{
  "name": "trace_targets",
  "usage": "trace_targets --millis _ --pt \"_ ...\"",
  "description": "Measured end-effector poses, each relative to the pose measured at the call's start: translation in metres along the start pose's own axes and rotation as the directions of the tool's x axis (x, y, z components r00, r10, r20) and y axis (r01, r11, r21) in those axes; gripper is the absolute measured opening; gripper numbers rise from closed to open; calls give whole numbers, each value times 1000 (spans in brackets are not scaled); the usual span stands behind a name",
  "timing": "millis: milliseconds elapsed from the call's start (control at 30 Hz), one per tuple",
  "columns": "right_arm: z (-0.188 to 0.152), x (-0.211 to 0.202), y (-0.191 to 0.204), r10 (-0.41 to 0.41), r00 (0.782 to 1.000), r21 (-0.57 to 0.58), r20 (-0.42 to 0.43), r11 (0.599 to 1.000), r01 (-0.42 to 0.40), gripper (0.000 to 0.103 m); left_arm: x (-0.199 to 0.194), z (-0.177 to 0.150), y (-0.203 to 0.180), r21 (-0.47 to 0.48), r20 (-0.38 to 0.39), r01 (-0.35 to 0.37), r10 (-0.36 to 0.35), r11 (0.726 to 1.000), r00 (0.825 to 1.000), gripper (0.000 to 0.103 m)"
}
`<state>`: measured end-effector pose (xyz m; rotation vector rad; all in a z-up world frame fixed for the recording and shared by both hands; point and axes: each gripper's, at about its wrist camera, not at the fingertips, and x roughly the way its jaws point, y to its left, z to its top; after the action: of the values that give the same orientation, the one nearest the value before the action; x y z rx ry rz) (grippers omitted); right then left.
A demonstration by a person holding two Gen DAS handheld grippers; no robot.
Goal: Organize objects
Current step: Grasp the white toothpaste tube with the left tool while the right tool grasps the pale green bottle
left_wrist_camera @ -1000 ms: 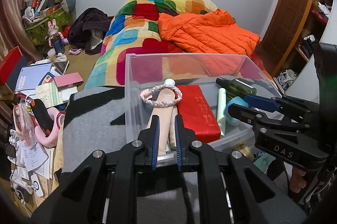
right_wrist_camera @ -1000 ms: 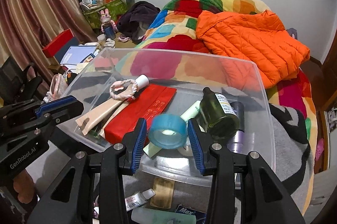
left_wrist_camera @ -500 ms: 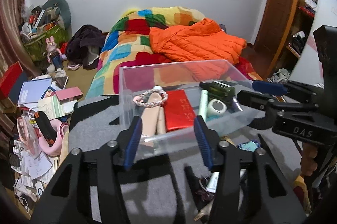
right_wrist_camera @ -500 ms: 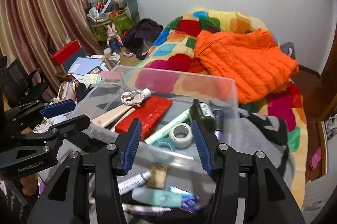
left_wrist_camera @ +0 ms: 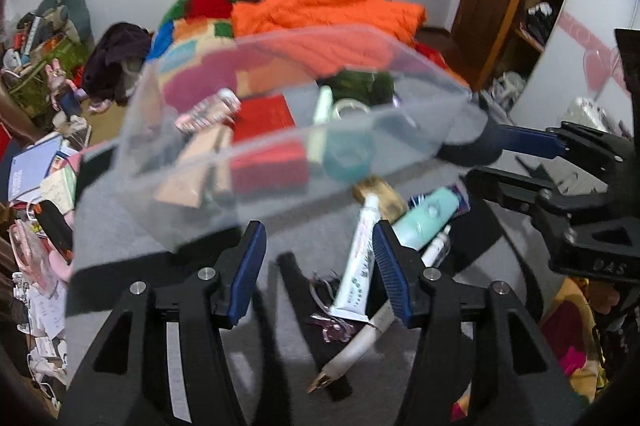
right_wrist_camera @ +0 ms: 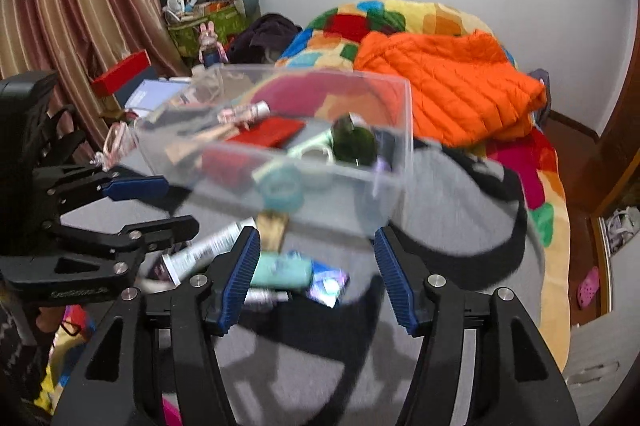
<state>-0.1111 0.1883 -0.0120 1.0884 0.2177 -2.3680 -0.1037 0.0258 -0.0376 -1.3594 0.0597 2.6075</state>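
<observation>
Toothpaste tube [left_wrist_camera: 359, 258] lengthwise between opening left jaws, cap toward bin [left_wrist_camera: 280, 154]; right jaws opening, empty.

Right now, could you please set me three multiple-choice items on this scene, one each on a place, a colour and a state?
1. Where does the white tube lie?
A. inside the clear bin
B. on the grey blanket in front of the bin
C. on the orange jacket

2. What colour is the flat box inside the clear bin?
A. red
B. yellow
C. black

3. What is between the pads of the right claw?
A. the green bottle
B. the tape roll
C. nothing is gripped

Answers: 1 B, the tube rests on the grey blanket outside the bin wall. 2 A, red shows through the plastic. 3 C, the jaws are opening and the pads press on nothing.
</observation>
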Motion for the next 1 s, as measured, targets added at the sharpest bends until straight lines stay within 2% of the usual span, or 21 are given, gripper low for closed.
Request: trace_targets --millis 100,300,400,467,733,800,933,967,1000 --pt "-12 6 -1 4 999 -8 -35 1000 -4 56 13 -1 -5 4 -41 22 -22 1000 999 55" --pt "-17 17 9 8 998 -79 -64 997 -13 59 26 3 -8 19 -75 51 -49 999 996 55" --pt "-14 25 16 -21 997 -133 -73 991 11 65 30 4 -3 -2 -87 76 -75 997 993 45" --pt "-12 31 22 -17 996 -175 -83 985 2 66 33 3 0 0 -96 67 -67 998 993 33" --pt "-7 54 35 52 987 -278 -155 956 -94 65 27 -11 4 26 -81 44 -42 999 996 21" --pt "-10 54 39 49 986 -306 -157 947 -96 59 24 -15 6 34 -76 32 -29 999 997 20" --pt "-17 50 42 39 986 -325 -162 941 -91 37 16 -24 13 39 -71 30 -27 999 997 20" --pt "-18 47 43 39 986 -326 -162 941 -91 27 14 -27 14 42 -70 32 -29 999 997 20" --pt "-19 45 44 45 985 -325 -166 941 -97 25 12 -30 15 49 -70 35 -31 998 997 20"
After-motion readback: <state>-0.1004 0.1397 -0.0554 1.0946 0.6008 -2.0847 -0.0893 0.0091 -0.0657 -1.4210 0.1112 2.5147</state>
